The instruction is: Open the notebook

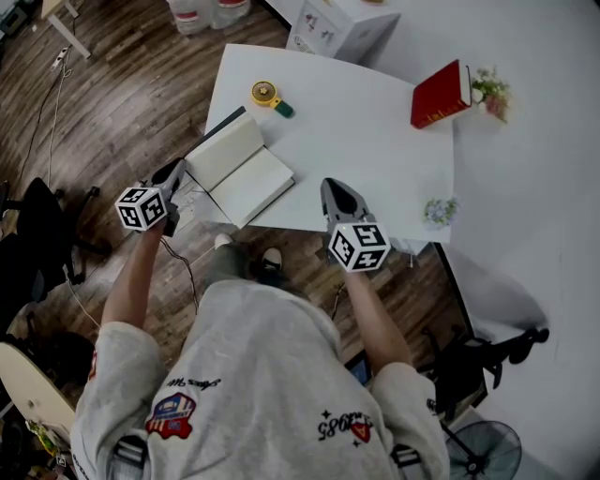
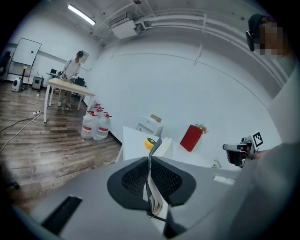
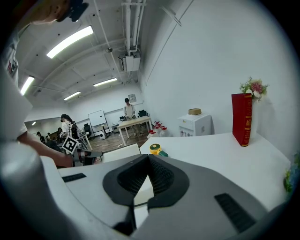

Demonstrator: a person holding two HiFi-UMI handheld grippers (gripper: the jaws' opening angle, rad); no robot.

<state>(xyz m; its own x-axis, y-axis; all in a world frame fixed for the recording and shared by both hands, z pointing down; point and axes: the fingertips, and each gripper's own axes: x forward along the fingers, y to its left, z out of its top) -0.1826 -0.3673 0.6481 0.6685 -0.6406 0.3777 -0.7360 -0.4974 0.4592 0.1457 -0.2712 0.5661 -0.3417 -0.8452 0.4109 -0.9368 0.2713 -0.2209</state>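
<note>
The notebook (image 1: 239, 169) lies open at the front left corner of the white table (image 1: 375, 141), with blank pages facing up. Its dark cover (image 1: 217, 126) stands up along the left side. My left gripper (image 1: 176, 174) sits just off the table's left edge, shut on that cover. In the left gripper view, the cover and a few page edges (image 2: 154, 197) run between the pads of that gripper (image 2: 150, 161). My right gripper (image 1: 333, 187) hovers at the table's front edge, right of the notebook, shut with nothing in it. In the right gripper view, the white page (image 3: 123, 152) shows beyond its jaws (image 3: 149, 157).
A yellow round gadget (image 1: 267, 95) lies behind the notebook. A red book (image 1: 441, 94) stands by flowers (image 1: 490, 92) at the far right, and a small plant (image 1: 439, 211) sits at the right front corner. A white box (image 1: 342, 26) is beyond the table. Black chairs (image 1: 37, 234) stand on the wood floor.
</note>
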